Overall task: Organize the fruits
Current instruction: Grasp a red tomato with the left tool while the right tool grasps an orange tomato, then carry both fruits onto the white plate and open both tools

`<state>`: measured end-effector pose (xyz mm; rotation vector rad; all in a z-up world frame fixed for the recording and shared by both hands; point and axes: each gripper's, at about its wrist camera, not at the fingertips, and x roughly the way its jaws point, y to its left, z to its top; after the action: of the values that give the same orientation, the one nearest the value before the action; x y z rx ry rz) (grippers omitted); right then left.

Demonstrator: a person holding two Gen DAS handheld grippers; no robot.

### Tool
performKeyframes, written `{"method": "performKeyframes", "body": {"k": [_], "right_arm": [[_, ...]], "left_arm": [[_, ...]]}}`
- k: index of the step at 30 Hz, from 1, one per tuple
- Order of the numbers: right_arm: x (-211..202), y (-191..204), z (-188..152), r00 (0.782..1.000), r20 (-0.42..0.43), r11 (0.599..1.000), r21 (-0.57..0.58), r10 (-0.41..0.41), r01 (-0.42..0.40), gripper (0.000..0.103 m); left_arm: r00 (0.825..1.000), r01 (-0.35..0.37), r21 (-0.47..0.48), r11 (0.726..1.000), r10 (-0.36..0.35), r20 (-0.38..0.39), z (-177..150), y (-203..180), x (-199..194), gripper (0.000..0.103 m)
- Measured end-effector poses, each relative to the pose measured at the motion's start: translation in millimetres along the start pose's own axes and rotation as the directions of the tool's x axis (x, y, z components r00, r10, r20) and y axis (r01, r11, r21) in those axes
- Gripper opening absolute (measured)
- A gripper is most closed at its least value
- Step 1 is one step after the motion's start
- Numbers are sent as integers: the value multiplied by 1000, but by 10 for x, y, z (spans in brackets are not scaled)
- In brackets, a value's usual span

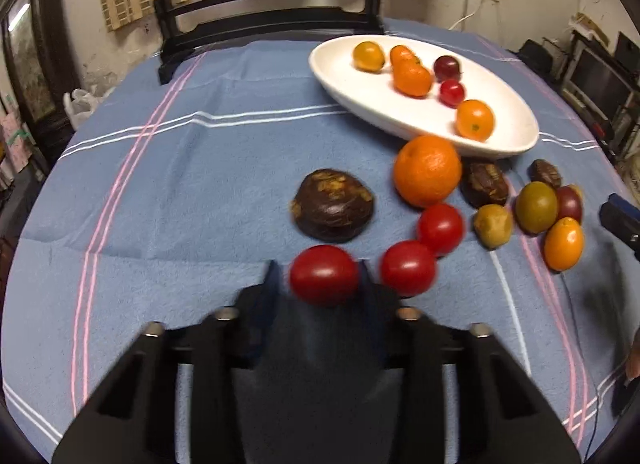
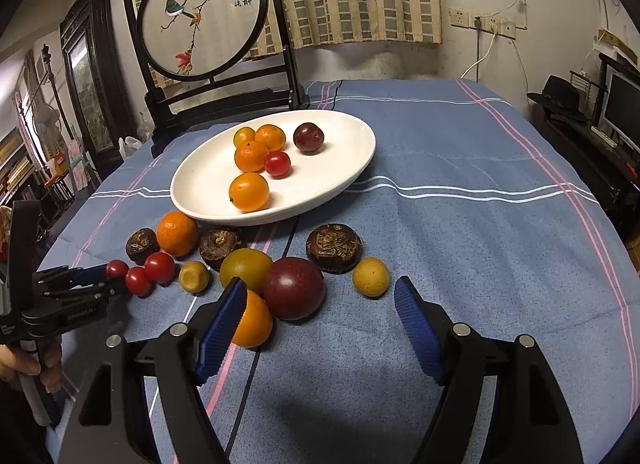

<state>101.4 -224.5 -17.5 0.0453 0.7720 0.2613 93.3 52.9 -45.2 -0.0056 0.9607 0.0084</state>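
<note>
Our left claw point(image 1: 324, 276) pinches a small round red tomato point(image 1: 323, 275) tight between its tips, with two more red tomatoes point(image 1: 408, 268) just beside it. Our right claw point(image 2: 320, 304) is wide open and holds nothing. Past both claws sits the white oval plate point(image 2: 208, 183) of fruit.

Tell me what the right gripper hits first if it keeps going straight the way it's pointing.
Probably bare tablecloth. The right gripper is open, and the gap ahead of it holds only cloth. The dark purple fruit sits just left of that line and the small yellow fruit slightly beyond; depth is unclear.
</note>
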Motion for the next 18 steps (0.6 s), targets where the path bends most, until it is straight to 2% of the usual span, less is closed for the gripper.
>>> {"method": "performKeyframes", "body": {"k": [5, 10, 15, 18], "right_arm": [[28, 1, -12, 1000, -17, 1000, -5, 1, -1, 77], [43, 98, -55, 998, -45, 998, -49, 41, -43, 77], [106, 226, -149, 987, -123, 991, -68, 103, -112, 77], [184, 337, -175, 981, -169, 991, -87, 90, -106, 77]], "left_arm": [[1000, 18, -22, 1000, -18, 8, -64, -14, -80, 32], [998, 50, -41, 998, -49, 31, -135, -12, -206, 32], [996, 81, -40, 996, -79, 49, -166, -37, -291, 32], [994, 96, -34, 995, -94, 53, -182, -65, -307, 32]]}}
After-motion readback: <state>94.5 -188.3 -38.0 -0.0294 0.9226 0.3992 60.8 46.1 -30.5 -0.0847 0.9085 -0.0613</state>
